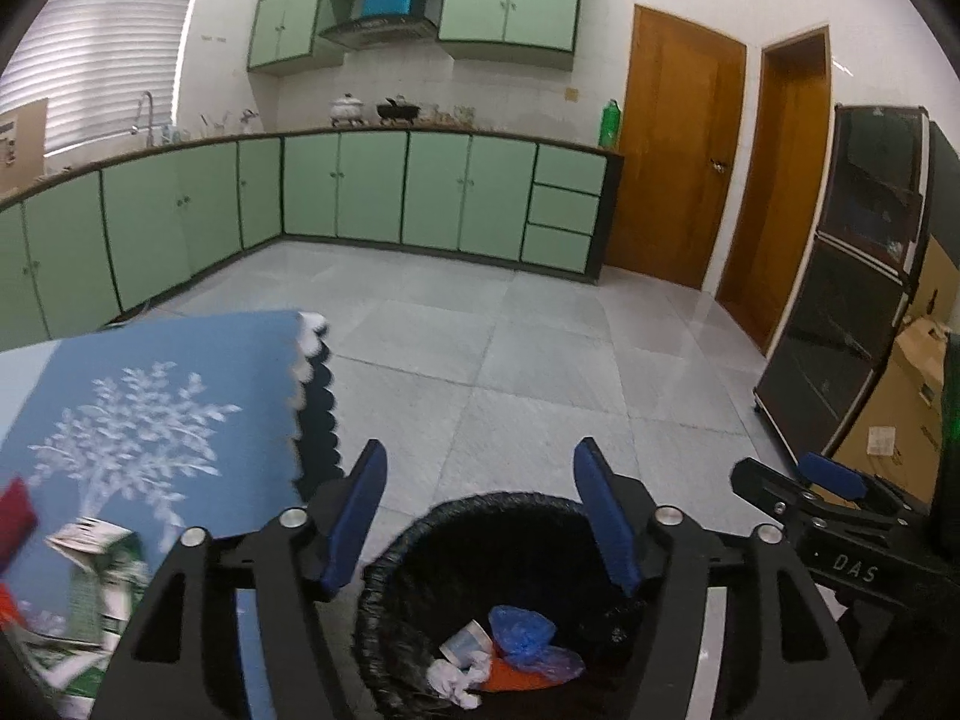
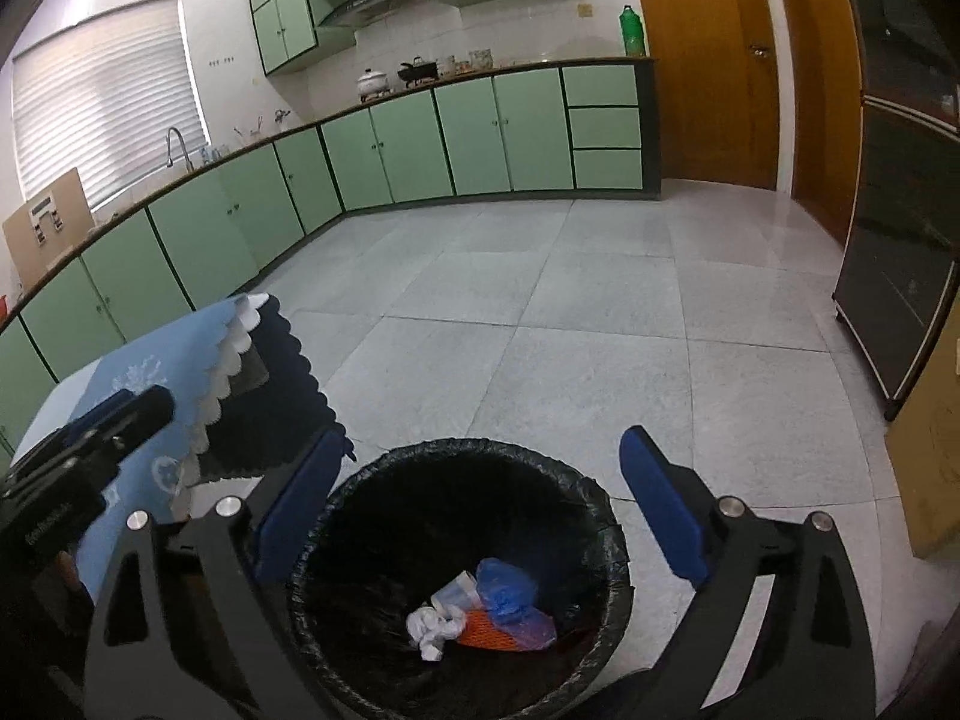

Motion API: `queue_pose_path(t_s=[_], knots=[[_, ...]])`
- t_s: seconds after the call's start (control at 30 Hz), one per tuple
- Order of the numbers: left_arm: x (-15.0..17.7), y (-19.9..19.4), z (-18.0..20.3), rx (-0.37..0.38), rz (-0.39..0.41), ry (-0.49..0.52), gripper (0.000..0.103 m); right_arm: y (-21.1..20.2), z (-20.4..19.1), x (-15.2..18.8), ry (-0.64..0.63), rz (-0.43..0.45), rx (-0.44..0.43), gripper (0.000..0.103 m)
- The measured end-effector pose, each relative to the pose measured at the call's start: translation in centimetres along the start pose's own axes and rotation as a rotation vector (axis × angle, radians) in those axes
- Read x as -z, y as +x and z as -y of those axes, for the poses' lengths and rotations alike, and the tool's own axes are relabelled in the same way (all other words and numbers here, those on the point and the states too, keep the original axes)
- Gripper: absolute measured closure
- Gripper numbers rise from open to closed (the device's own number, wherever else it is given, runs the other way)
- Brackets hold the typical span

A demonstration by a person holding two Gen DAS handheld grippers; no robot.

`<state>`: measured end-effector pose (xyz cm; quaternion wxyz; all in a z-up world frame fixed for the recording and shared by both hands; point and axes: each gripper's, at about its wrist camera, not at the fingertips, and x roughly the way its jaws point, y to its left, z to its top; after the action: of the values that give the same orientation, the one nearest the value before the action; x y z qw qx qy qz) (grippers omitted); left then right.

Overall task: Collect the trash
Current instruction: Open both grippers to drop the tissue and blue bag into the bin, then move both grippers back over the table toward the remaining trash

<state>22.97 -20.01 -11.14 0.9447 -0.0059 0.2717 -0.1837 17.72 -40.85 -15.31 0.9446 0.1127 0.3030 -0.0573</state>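
Both grippers hang over a black-lined trash bin (image 2: 459, 576) that stands on the pale tiled kitchen floor (image 2: 540, 324), beside a table covered with a blue tablecloth (image 1: 168, 396).

The left gripper (image 1: 480, 516) has its jaws well apart, with nothing between the blue pads (image 1: 357, 516) — only the far rim of the bin and the floor show through the gap. The right gripper (image 2: 480, 510) stands even wider, and it is also empty; the bin opening fills the space between its fingers (image 2: 660, 501). In the left wrist view the right gripper appears at the right edge, just beside the left one.

The trash is at the bottom of the bin: a crumpled white tissue (image 2: 433, 630), a small clear plastic cup (image 2: 455, 593) lying on its side, a blue plastic bag (image 2: 507, 591) and something orange (image 2: 480, 633) (a net or a wrapper, I cannot tell which). All of them lie close together, touching one another.

On the tablecloth, at the lower left of the left wrist view, a green and white carton (image 1: 99, 594) lies flattened — it is blurred. A red thing (image 1: 15, 510) sits at the very edge of that view, too cut off to name.
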Motion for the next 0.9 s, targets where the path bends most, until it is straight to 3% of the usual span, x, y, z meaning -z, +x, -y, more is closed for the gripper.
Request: queue_pose_path(t_s=[0.27, 0.43, 0.9], knots=[[-1.1, -6.2, -4.0, -0.078, 0.074, -0.021, 0.029, -3.7, -4.0, -0.7, -0.053, 0.074, -0.062, 0.009], [-0.4, -9.8, -7.2, -0.147, 0.088, -0.046, 0.028, -4.9, -7.2, -0.6, -0.057, 0.088, -0.118, 0.009], [4.6, -18.4, -14.8, -0.338, 0.081, -0.062, 0.027, -7.3, -16.7, 1.9, -0.127, 0.076, -0.250, 0.009]])
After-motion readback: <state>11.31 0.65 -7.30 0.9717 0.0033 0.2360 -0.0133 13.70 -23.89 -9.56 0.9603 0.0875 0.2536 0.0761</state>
